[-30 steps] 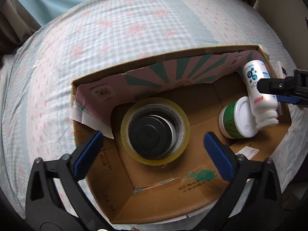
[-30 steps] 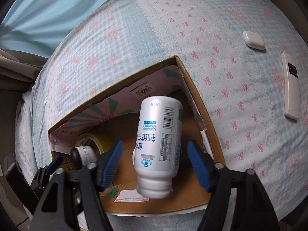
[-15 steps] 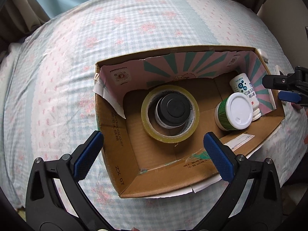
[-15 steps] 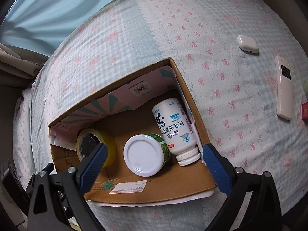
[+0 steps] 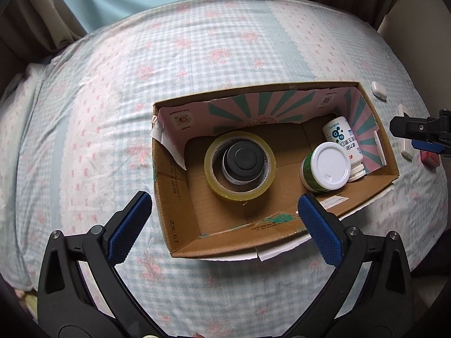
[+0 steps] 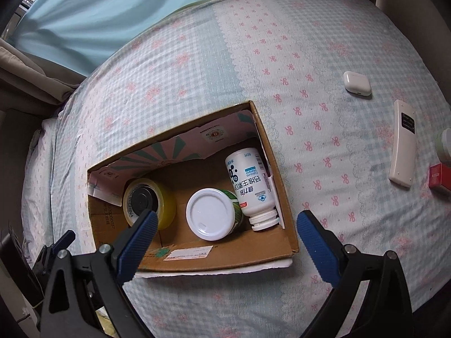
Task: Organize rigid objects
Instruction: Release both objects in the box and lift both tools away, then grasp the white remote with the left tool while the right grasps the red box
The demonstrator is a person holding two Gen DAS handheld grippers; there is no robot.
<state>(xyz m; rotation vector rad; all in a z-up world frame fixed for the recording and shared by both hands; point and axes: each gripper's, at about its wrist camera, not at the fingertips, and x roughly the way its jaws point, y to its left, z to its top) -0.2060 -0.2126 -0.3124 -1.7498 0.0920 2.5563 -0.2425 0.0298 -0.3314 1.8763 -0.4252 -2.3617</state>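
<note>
Bottle (image 6: pixel 251 186), white with blue print, lay on its side against the box's (image 5: pixel 180 214) right wall, cap toward the near wall, touching the white-lidded green jar (image 5: pixel 324 169) just left of it. Left of those sat the tape roll (image 5: pixel 239 166), and only the left view looked straight down its middle, where a black-lidded jar (image 5: pixel 242 160) stood inside the ring. Over on the right view, the bedspread (image 6: pixel 197 70) beyond the box carried far more: a white earbud case (image 6: pixel 356 83), a remote (image 6: pixel 403 152), a red packet (image 6: pixel 439 176) and part of a pale tub (image 6: pixel 444 146) at the edge. Left gripper (image 5: pixel 224 209) hung over the box's near wall, jaws spread wide, nothing between them. Right gripper (image 6: pixel 227 232) likewise stood wide apart and empty, above the box's near right corner.
</note>
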